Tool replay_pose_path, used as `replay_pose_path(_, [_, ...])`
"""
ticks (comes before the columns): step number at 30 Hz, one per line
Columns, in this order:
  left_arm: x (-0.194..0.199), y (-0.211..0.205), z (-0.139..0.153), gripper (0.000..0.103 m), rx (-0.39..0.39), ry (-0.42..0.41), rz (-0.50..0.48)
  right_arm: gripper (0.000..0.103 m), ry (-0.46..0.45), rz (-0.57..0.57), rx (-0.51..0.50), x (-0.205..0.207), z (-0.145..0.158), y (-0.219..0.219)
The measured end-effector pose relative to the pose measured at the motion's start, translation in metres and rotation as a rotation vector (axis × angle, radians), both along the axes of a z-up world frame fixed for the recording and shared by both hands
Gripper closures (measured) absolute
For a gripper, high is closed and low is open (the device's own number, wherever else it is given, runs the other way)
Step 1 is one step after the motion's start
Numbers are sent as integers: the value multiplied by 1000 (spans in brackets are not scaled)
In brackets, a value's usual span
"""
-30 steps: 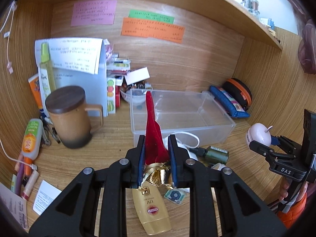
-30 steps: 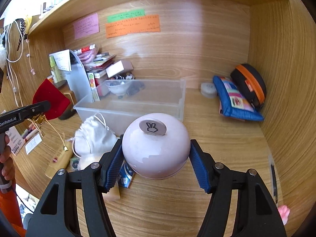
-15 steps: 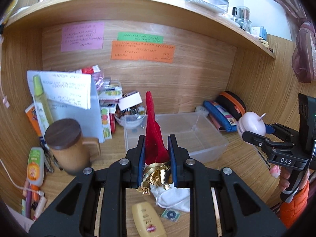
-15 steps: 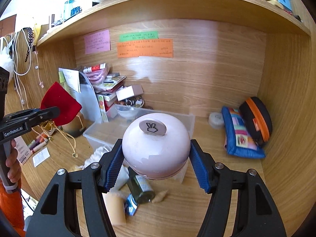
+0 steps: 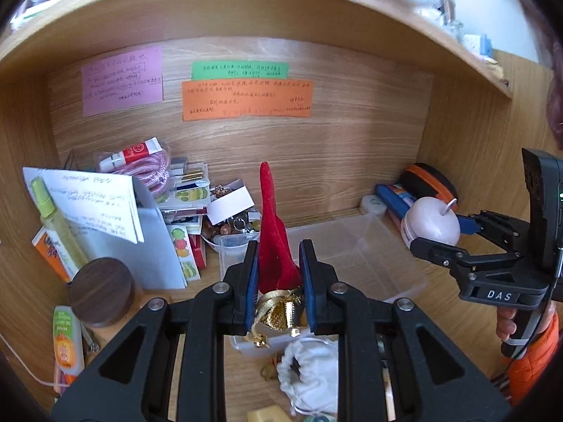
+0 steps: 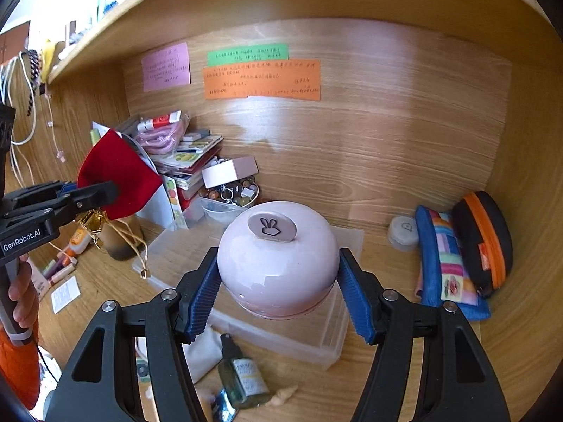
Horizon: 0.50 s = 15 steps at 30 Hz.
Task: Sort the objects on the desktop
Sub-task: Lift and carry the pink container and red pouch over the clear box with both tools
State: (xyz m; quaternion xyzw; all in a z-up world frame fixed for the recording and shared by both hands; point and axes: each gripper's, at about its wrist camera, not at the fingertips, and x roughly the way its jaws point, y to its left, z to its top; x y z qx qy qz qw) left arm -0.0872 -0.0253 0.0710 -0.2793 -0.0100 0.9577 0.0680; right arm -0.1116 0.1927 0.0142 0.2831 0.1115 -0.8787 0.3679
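Note:
My left gripper (image 5: 276, 281) is shut on a red velvet pouch (image 5: 272, 239) with gold ribbon, held above the near end of a clear plastic bin (image 5: 369, 256). The pouch also shows in the right wrist view (image 6: 118, 176), with the left gripper (image 6: 70, 200) at the left. My right gripper (image 6: 278, 288) is shut on a round pink lamp (image 6: 278, 263) with a rabbit button, held above the bin (image 6: 330, 344). In the left wrist view the lamp (image 5: 431, 225) and right gripper (image 5: 443, 242) hang at the right.
A white drawstring bag (image 5: 309, 376), a small green bottle (image 6: 242, 376) and a brown lidded mug (image 5: 102, 292) sit on the desk. A paper and box pile (image 5: 140, 218) stands back left. A striped pouch (image 6: 443, 267) and an orange-black case (image 6: 482, 239) lie right.
Both grippers have risen and moved forward over the bin, each still holding its object. The desk clutter now sits lower in both views.

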Motion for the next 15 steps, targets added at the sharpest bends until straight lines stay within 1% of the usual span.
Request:
replay_pose_path(7, [-37,-2,-17,82,-3,-61,-6,42,-38,20,42,-25,-16,-24])
replay_pose_path(15, [-74,-3,-45,82,-2,-150,-33,42,-82,37,106,-50,-40,-43])
